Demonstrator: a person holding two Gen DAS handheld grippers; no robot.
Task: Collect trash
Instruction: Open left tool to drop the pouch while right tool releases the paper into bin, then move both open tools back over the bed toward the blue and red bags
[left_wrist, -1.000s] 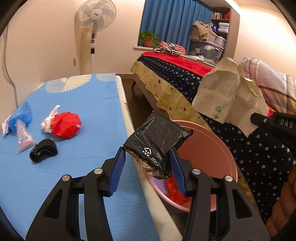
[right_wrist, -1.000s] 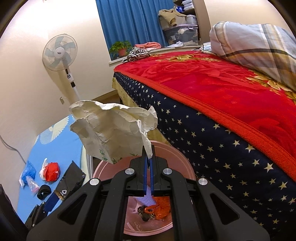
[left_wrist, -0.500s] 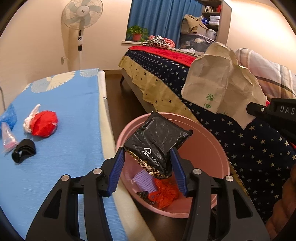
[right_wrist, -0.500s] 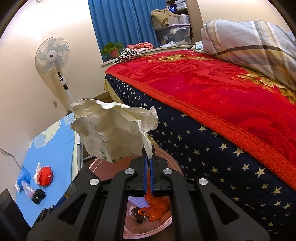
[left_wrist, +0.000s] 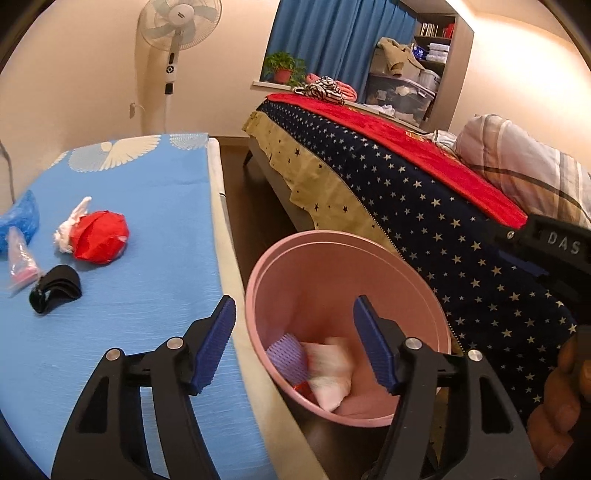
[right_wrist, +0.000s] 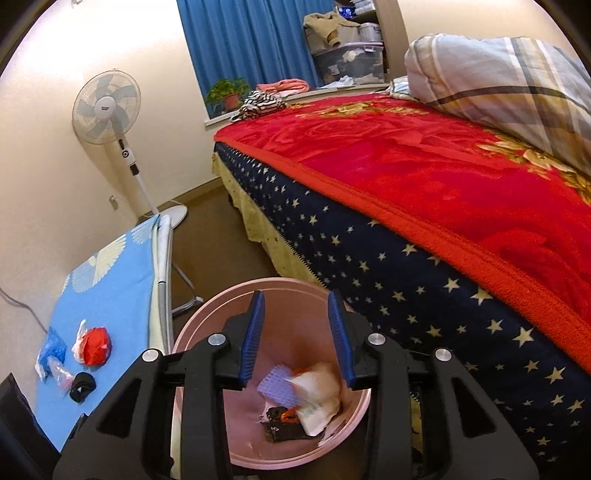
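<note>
A pink bin (left_wrist: 332, 266) stands on the floor between a blue-covered board and a bed; it also shows in the right wrist view (right_wrist: 207, 325). Inside lie a crumpled paper bag (right_wrist: 319, 398), a purple piece (right_wrist: 279, 386), a black wrapper (right_wrist: 280, 430) and red scraps. My left gripper (left_wrist: 293, 345) is open and empty over the bin's left rim. My right gripper (right_wrist: 295, 338) is open and empty above the bin. On the board lie a red and white wad (left_wrist: 98, 240), a black band (left_wrist: 55, 288), a clear packet (left_wrist: 20, 258) and a blue bag (left_wrist: 18, 218).
The blue-covered board (left_wrist: 147, 221) is to the left of the bin. A bed with a starry cover (left_wrist: 424, 221) and red blanket is to the right. A standing fan (left_wrist: 177, 29) is by the far wall. A strip of brown floor runs between board and bed.
Both grippers opened. The black wrapper left my left gripper and the paper bag left my right gripper; both now lie in the pink bin.
</note>
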